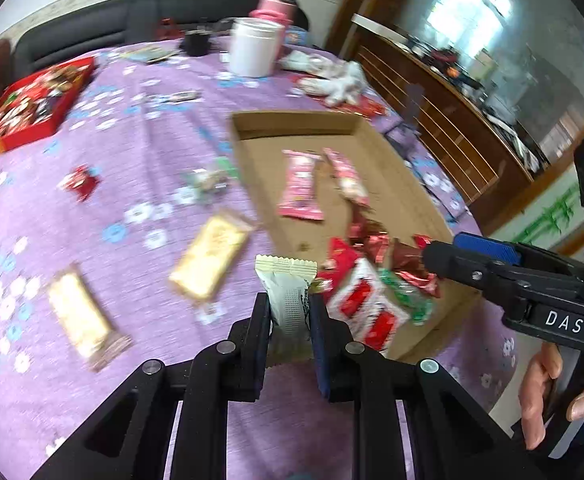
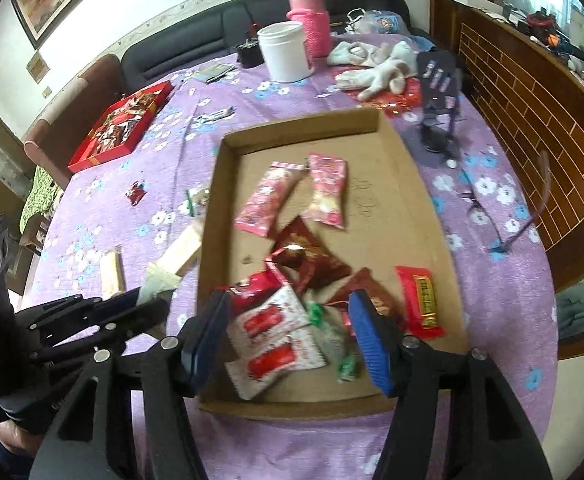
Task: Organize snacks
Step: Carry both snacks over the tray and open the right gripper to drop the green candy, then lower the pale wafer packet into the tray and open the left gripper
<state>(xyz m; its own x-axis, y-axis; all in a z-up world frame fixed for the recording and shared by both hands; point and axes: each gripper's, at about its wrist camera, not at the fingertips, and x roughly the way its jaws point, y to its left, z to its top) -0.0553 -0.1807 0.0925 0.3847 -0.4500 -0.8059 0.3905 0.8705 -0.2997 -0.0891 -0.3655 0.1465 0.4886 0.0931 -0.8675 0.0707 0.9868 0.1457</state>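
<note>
Cardboard tray, shallow-walled, sits on the purple flowered tablecloth toward the near right edge of the table. Left gripper has its jaws closed on a cream-white wrapped snack, held upright just outside the tray's near left wall, above the cloth. Right gripper hangs over the tray's near end, jaws spread wide, nothing between the blue pads; under it lie white-and-red packets and a green-wrapped sweet against the near wall. Dark red foil packets are piled mid-tray, a red bar with a yellow label lies near the right wall, and two pink packets lie side by side farther back. Far end of the tray floor is bare cardboard (the most open patch inside). On the cloth left of the tray are two golden wafer bars, one close to the tray's left wall, the other nearer the table's left edge; also a small red candy and a clear-and-green wrapped piece, blurred. Red gift box of sweets sits at the far left edge. White jar, pink flask and crumpled gloves crowd the far edge.
</note>
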